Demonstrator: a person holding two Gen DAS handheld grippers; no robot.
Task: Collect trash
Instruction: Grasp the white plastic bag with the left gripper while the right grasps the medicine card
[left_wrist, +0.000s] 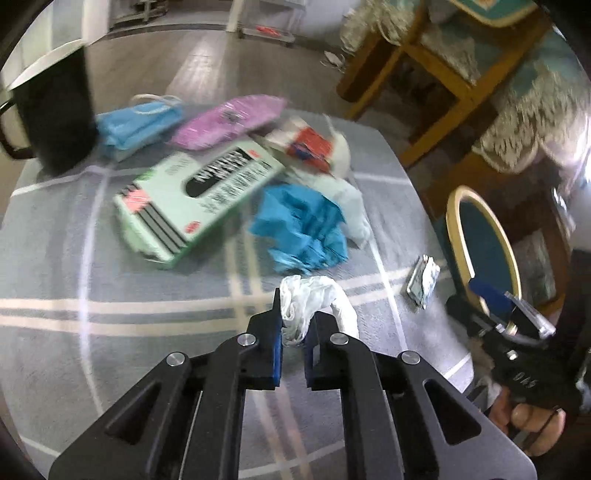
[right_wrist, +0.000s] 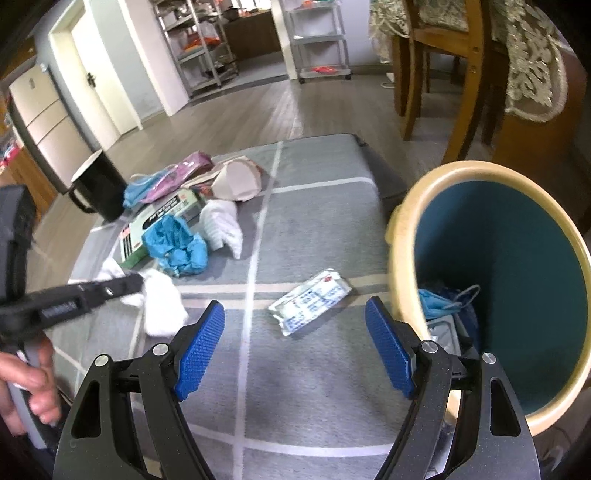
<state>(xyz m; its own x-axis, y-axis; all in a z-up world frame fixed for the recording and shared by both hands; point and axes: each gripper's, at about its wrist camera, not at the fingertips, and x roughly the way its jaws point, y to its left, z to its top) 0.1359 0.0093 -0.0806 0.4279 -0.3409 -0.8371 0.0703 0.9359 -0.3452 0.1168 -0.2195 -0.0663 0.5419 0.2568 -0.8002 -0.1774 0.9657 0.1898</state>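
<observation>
My left gripper (left_wrist: 295, 321) is shut on a crumpled white glove (left_wrist: 317, 302), pinched between its blue pads just above the grey checked table mat (left_wrist: 110, 295). The right wrist view shows the same glove (right_wrist: 159, 306) hanging from the left gripper (right_wrist: 129, 284). My right gripper (right_wrist: 294, 304) stands open, empty, with a silver foil packet (right_wrist: 312, 301) lying on the mat just beyond its fingertips. The teal bin (right_wrist: 517, 240) with a cream rim stands right of it, holding a blue mask (right_wrist: 439, 299). A crumpled blue glove (left_wrist: 303, 225) lies ahead of the left gripper.
A green box (left_wrist: 195, 199), a pink packet (left_wrist: 229, 122), a blue mask (left_wrist: 136, 125), a red-and-white wrapper (left_wrist: 310, 147) and white cloth (right_wrist: 225, 225) lie at the mat's far side. A black mug (left_wrist: 55, 110) stands far left. Wooden chairs (right_wrist: 461, 74) stand beyond the bin.
</observation>
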